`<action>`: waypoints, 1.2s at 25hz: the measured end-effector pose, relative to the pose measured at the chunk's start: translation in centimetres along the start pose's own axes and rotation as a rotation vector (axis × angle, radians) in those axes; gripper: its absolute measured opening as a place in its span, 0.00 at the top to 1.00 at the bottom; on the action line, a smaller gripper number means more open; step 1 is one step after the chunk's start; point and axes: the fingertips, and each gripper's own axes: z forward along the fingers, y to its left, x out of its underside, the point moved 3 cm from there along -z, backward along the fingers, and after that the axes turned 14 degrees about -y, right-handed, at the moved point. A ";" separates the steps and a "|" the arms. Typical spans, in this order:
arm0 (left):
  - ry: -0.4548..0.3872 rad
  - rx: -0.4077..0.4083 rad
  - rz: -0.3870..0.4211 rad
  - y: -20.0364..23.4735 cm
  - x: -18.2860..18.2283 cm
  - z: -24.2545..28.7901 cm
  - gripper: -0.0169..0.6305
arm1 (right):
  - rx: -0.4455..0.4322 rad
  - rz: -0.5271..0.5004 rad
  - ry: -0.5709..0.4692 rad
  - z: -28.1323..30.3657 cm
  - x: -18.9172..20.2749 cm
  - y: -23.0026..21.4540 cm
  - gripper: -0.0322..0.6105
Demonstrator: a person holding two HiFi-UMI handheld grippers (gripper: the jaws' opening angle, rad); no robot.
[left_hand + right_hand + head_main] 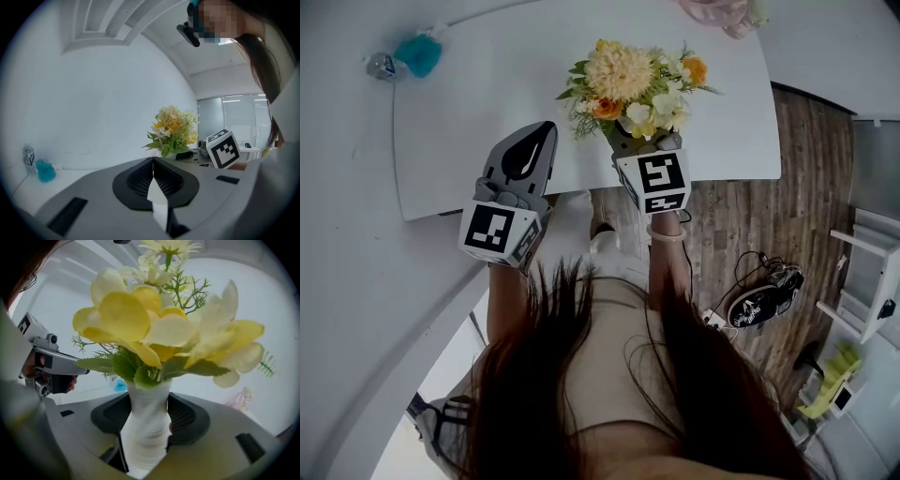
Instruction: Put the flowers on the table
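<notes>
Table (469,122), white, fills the upper part of the head view, its near edge just ahead of the person (609,375), whose long hair hangs below. Wooden floor (741,216) shows to the right. Flowers (637,89), a yellow, cream and orange bunch with green leaves, stand upright over the table's near edge, right of the middle. Right gripper (639,141) holds them from underneath: its jaws are clamped on the white wrap (145,427) round the stems, one jaw at each side, blooms spreading above. Whether the wrap's foot touches the table cannot be told. Left gripper (542,136) hangs just to the left, apart from the flowers, jaws pressed together on nothing. Teal thing (419,53) and small bottle (382,66) sit at the table's far left corner
</notes>
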 end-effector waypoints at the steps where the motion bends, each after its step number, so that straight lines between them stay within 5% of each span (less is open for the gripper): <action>1: 0.000 0.001 -0.002 0.2 0.0 0.1 0.97 | -0.001 0.000 0.002 0.2 0.0 0.0 0.55; 30: 0.039 0.000 -0.051 5.7 2.5 2.9 0.97 | -0.021 0.012 0.055 6.3 3.6 0.0 0.55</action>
